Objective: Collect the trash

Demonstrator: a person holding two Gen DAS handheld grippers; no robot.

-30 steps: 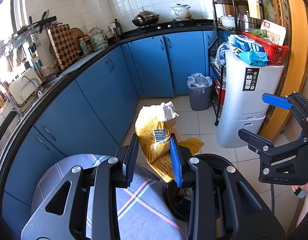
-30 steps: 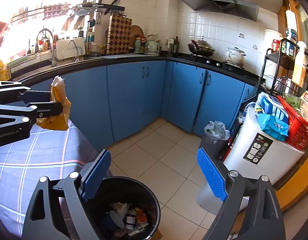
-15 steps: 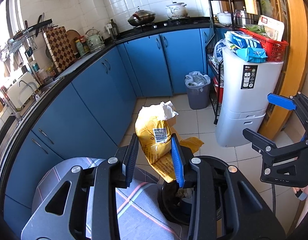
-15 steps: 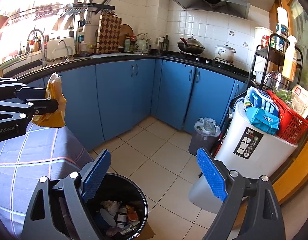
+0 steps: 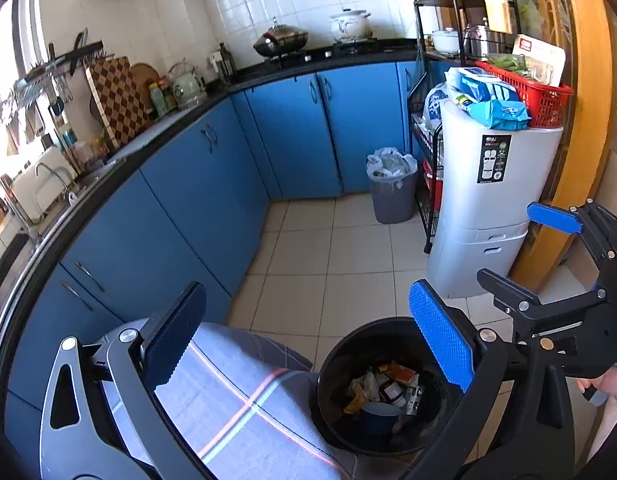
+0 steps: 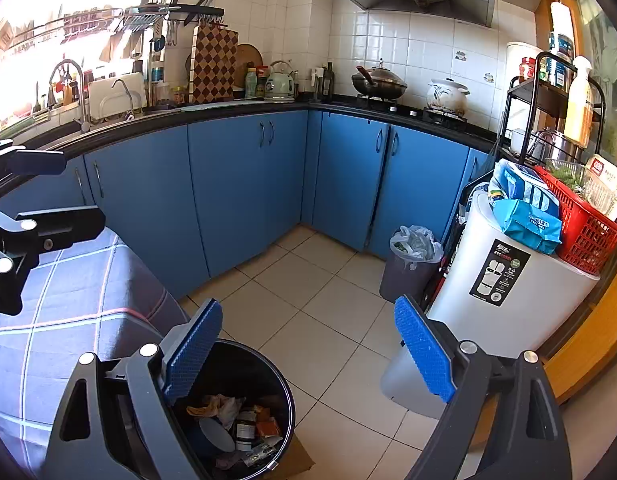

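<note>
Trash (image 5: 382, 390) lies as mixed wrappers, paper and a jar inside the black bin (image 5: 332, 364), which stands against the checked tablecloth (image 5: 228, 392). Left gripper (image 5: 308, 344) hangs above the bin, jaws wide and empty; right gripper (image 6: 308, 354) likewise. Recommended: retreat clear of the bin's rim before seeking further items.
</note>
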